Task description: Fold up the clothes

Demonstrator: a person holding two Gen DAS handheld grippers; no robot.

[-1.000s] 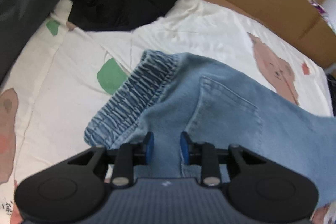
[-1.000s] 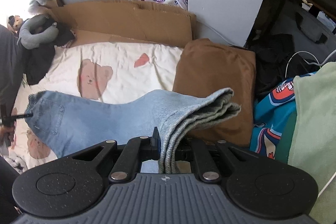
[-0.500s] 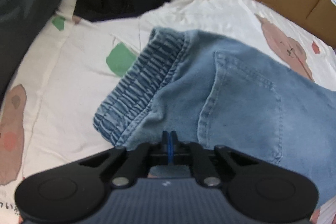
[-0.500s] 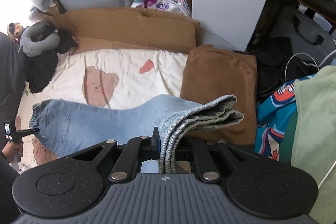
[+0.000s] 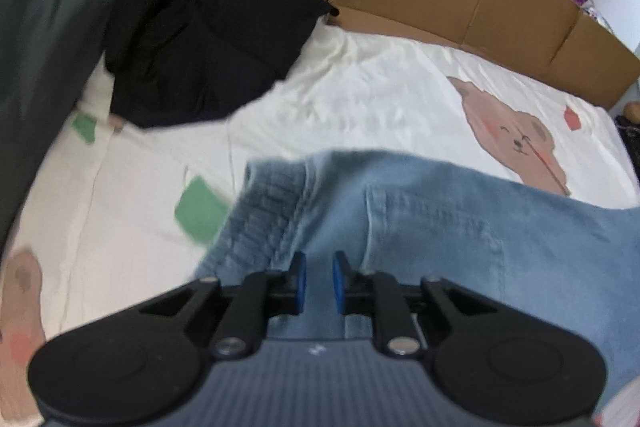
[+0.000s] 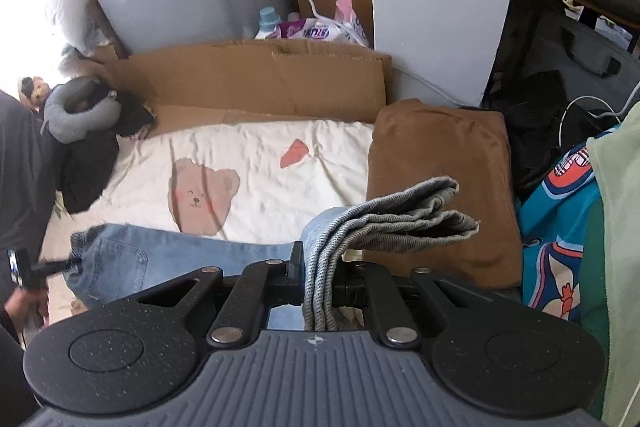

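Left claw (image 5: 319, 277): fingers spread, blue pads apart, nothing pinched; hovers over jeans (image 5: 440, 227) just beside elastic waistband (image 5: 260, 211). Right claw (image 6: 318, 281): fingers pressed on stacked hem layers (image 6: 400, 223) of same jeans, hems projecting past tips. Jeans stretched between claws above bear-print sheet (image 6: 260, 163). Black garment (image 5: 208, 39) heaped at far left corner. Folded brown garment (image 6: 440, 167) right of sheet. Cardboard (image 6: 248, 79) along far edge.
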